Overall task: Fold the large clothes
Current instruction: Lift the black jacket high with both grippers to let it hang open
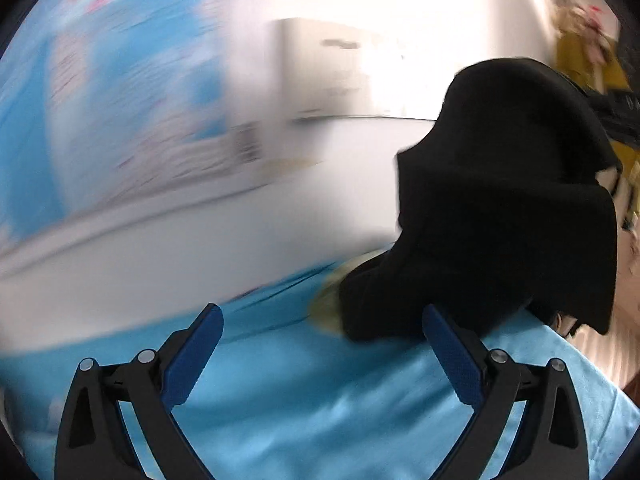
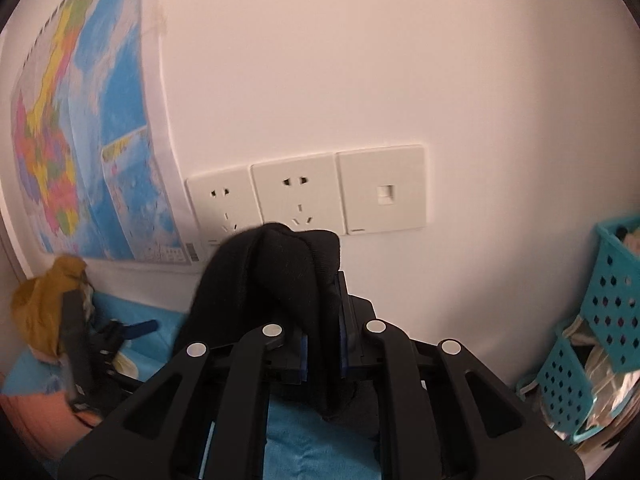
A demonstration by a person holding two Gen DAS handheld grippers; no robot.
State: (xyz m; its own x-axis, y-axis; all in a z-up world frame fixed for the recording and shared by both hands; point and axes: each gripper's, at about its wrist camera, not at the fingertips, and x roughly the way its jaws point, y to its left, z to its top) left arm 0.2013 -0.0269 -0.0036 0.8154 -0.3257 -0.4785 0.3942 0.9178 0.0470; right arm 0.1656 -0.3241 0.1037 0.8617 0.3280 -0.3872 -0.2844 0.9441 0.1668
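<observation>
We hold the black garment (image 2: pixel 280 280) pinched in our right gripper (image 2: pixel 323 354), its blue pads closed on a fold that bunches above the jaws, lifted before the white wall (image 2: pixel 400 60) and its sockets (image 2: pixel 296 196). Our left gripper (image 1: pixel 322 354) stands wide with nothing between its fingers, over the blue sheet (image 1: pixel 320 400), just beside the hanging cloth.

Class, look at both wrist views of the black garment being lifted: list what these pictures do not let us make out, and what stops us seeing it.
- Left wrist view: the map on the wall is smeared by motion blur, so its print is unreadable.
- Left wrist view: the black garment hides the right hand-held gripper holding it.
- Right wrist view: the garment's lower part drops behind the right hand-held gripper, so its type is unclear.
- Right wrist view: the basket is cut off by the edge.
</observation>
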